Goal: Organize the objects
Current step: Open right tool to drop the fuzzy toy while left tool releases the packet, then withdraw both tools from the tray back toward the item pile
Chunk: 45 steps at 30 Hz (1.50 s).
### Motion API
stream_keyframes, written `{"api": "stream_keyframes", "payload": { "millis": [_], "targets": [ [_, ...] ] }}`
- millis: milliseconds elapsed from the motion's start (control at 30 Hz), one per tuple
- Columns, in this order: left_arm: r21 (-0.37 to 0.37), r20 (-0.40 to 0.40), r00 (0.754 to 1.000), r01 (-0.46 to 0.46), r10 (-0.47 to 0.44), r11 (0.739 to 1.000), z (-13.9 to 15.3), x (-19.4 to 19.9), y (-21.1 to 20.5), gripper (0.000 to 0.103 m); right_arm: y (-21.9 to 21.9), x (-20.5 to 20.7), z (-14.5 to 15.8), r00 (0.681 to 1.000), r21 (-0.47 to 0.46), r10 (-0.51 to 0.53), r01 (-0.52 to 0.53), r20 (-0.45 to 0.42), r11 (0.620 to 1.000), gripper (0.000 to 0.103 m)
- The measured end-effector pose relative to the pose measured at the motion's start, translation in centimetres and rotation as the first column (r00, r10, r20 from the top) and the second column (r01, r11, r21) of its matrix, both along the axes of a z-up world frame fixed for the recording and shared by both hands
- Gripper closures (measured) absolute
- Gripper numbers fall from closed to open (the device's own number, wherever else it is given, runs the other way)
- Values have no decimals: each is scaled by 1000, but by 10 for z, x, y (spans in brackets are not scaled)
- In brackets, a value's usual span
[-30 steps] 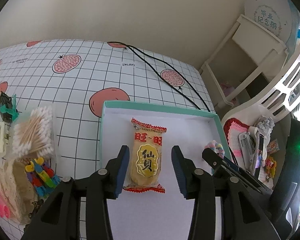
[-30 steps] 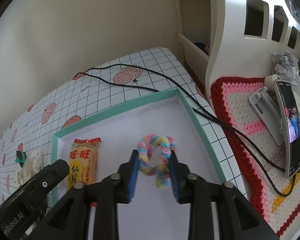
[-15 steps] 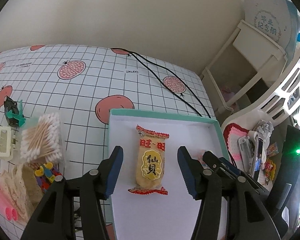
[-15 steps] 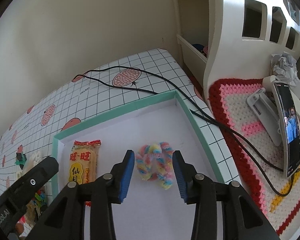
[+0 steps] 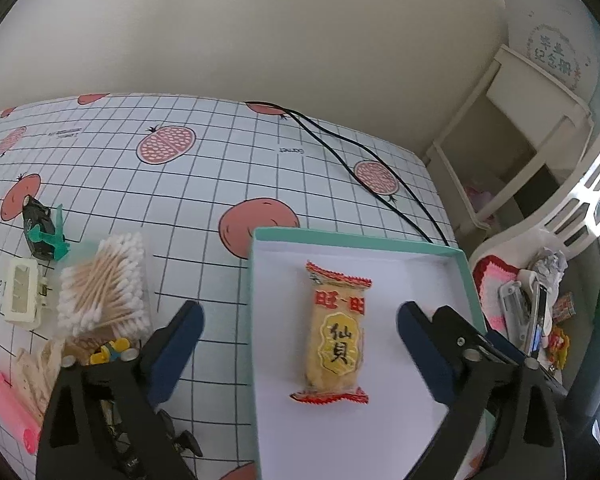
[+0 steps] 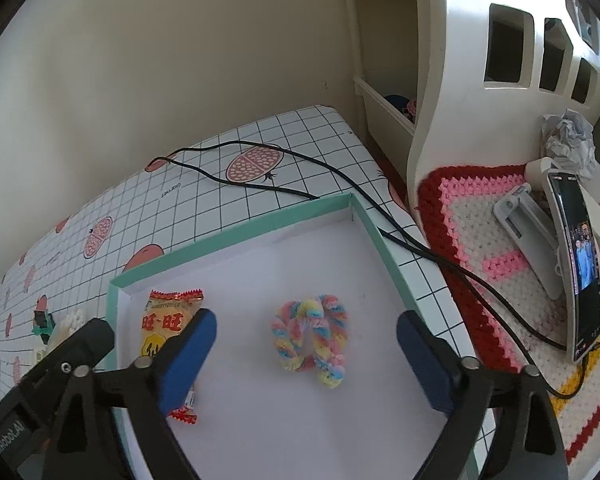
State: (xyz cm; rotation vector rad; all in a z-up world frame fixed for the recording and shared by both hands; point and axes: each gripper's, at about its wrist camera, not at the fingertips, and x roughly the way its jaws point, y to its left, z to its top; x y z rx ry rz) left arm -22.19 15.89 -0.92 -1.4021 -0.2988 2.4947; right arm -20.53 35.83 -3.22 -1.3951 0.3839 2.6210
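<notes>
A shallow teal-rimmed box with a white floor lies on the gridded tablecloth. In it lie a yellow rice cracker packet and a pastel rainbow scrunchie. My left gripper is open wide above the packet, holding nothing. My right gripper is open wide around and above the scrunchie, not touching it. The left gripper's body shows at the lower left of the right wrist view.
Left of the box lie a cotton swab pack, colourful clips, a white clip, a teal-black item, a pink item. A black cable skirts the box. A phone on its stand rests on a crocheted mat.
Both grippers have opened wide and pulled back. The scrunchie, held by the right gripper a second ago, now lies free in the box. The packet has not moved.
</notes>
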Motion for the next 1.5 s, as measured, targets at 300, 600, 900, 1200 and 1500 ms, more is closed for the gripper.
{"api": "stream_keyframes", "payload": {
  "millis": [300, 600, 900, 1200, 1500],
  "targets": [
    [-6, -36, 999, -35, 35, 999, 0, -3, -10, 0, 1, -2, -6, 1000, -3, -6, 6, 6, 1000, 0],
    [-4, -48, 998, -37, 37, 999, 7, -2, -15, 0, -2, -2, 2, 1000, 9, -10, 10, 4, 1000, 0],
    [-14, -108, 992, -64, 62, 998, 52, 17, -41, 0, -36, 11, 48, 996, 14, 59, -58, -62, 998, 0],
    [-20, -129, 980, -154, 150, 988, 94, 46, -104, 0, -92, 37, 94, 977, 38, 180, -177, -111, 983, 0],
    [23, -100, 959, -265, 266, 964, 115, 77, -177, 0, -160, 60, 118, 937, 32, 317, -315, -145, 948, 0]
  ]
}}
